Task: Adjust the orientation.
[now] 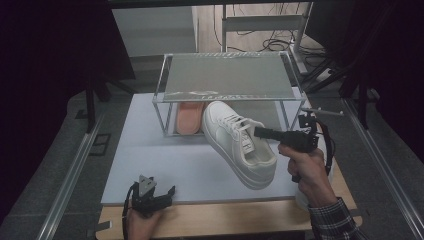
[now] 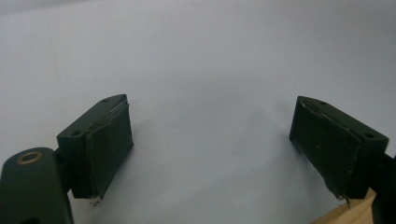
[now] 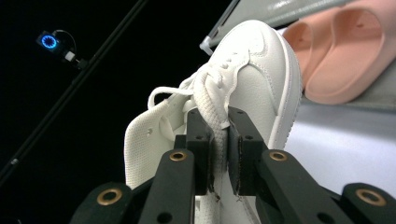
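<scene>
The right tool, a black two-jaw device held in the person's right hand, pinches the white leather low-top sneaker with white laces by its tongue and laces. In the right gripper view the two black jaws stand nearly together with the sneaker's padded tongue and a flat lace squeezed between the pads. The sneaker hangs from this grip, tilted, its toe pointing toward the clear acrylic shoe rack with metal corner posts and its heel toward the near edge. Seen from above, its toe lies over the front of the rack's lower level; whether the sole touches the pale grey surface I cannot tell.

A pair of peach-pink foam slides sits on the lower level of the rack, just left of the sneaker's toe. In the right gripper view the slides lie side by side behind the sneaker, close to it.

The left tool sits low at the near left edge of the surface, held in the person's left hand, well apart from the sneaker. In the left gripper view its jaws are spread wide with nothing between the pads, only the bare grey surface beneath and a sliver of the wooden table edge at the lower right.
</scene>
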Tool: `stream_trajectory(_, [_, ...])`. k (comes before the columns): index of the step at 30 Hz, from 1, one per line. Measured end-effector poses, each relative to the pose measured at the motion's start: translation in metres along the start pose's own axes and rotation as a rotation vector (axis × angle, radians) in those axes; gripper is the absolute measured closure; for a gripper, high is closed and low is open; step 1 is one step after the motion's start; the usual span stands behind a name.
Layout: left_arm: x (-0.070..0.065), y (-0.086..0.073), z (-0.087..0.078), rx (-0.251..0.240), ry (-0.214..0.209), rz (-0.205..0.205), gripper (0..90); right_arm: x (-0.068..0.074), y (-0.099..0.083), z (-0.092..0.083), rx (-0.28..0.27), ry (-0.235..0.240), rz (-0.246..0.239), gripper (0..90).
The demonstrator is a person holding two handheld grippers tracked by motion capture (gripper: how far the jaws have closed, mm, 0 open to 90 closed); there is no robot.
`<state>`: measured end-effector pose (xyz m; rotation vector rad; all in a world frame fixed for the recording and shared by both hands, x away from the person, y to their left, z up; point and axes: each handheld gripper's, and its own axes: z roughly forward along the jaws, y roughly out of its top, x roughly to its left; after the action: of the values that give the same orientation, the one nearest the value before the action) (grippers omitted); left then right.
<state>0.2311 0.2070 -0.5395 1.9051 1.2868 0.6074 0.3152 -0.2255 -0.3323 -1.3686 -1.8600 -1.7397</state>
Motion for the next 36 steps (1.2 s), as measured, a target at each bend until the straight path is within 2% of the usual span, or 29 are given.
stream_trajectory(8, [0.0,0.0,0.0,-0.001,-0.001,-0.001,12.9,0.01,0.018,0.005,-0.028,0.007,0.0,80.1])
stream_trajectory(18, [0.0,0.0,0.0,0.002,-0.001,0.002,12.9,0.016,0.048,0.024,-0.089,-0.037,0.002,80.1])
stream_trajectory(30, [0.0,0.0,0.0,-0.002,0.0,-0.002,12.9,0.003,0.071,0.054,-0.144,-0.108,0.033,80.1])
stream_trajectory(36, [0.0,0.0,0.0,-0.001,0.0,-0.002,12.9,-0.01,0.084,0.068,-0.168,-0.158,0.058,80.1])
